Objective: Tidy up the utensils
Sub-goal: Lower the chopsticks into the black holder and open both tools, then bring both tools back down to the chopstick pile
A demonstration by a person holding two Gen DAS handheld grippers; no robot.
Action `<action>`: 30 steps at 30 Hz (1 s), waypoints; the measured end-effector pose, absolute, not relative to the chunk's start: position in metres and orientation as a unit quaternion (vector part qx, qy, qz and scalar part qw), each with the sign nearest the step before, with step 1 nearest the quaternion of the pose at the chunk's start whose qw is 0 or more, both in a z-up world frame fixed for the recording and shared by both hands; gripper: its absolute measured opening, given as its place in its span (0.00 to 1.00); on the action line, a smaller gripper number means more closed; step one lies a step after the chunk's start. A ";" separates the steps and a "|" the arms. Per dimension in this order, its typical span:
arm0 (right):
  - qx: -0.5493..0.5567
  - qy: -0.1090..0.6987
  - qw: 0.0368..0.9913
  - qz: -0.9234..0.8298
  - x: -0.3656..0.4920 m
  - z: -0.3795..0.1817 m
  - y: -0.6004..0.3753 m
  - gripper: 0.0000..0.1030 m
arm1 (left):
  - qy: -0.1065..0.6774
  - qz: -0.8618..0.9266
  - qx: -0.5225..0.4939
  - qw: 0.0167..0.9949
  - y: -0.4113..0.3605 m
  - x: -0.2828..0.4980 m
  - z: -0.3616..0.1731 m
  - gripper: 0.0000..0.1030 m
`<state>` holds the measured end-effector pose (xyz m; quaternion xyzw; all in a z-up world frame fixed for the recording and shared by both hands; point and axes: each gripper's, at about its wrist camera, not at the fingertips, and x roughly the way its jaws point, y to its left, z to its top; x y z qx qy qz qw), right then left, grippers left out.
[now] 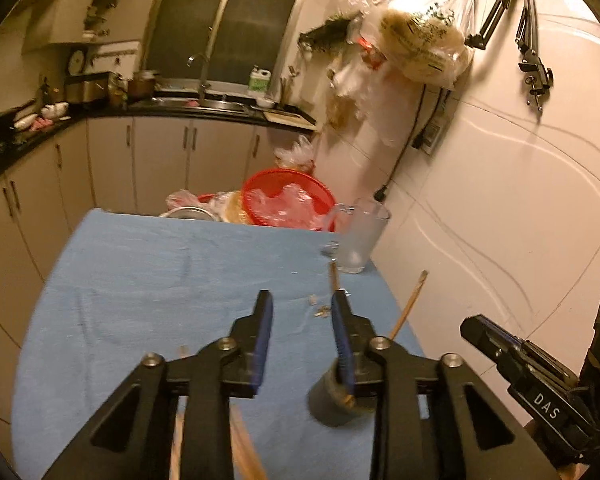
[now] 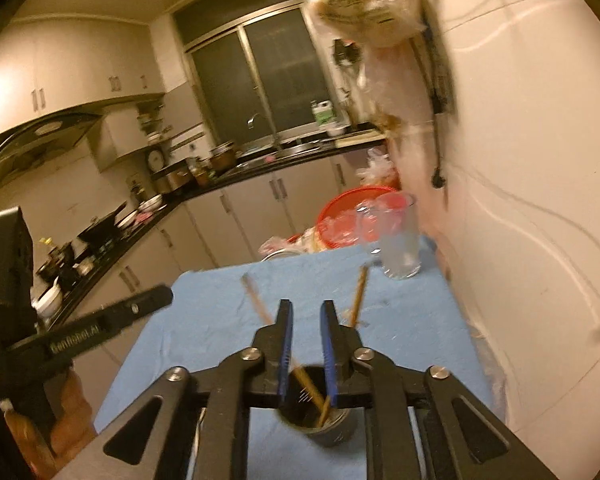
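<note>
Both grippers over blue cloth [image 1: 160,280]. Left gripper [image 1: 302,300] jaws parted, nothing between them. Right gripper [image 2: 306,308] jaws narrowly apart, gripping nothing. Dark cup [image 2: 320,424] sits just below the right fingers; two chopsticks [image 2: 314,394] stand crossed inside it, leaning outward past the fingertips. Glass pitcher [image 2: 396,236] well beyond.

Left gripper [image 1: 302,300]: angled downward, fingers [image 1: 263,320] parted with nothing between them. Right gripper [image 2: 307,308]: angled downward, fingers [image 2: 286,320] parted by a narrower gap, empty at the tips; its body occupies the lower right of the left wrist view.
</note>
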<state>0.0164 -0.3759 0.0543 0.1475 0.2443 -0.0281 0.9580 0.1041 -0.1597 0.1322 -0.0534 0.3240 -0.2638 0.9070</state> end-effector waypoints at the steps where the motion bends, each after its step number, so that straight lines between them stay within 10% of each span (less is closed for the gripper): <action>1: 0.144 0.250 0.957 -0.013 0.015 0.051 -0.368 0.24 | 0.324 -0.257 -0.052 0.909 -0.149 0.101 0.130 0.32; 30: 0.149 0.377 0.910 0.087 0.018 -0.045 -0.279 0.24 | 0.580 -0.160 -0.101 0.792 -0.072 0.134 -0.055 0.30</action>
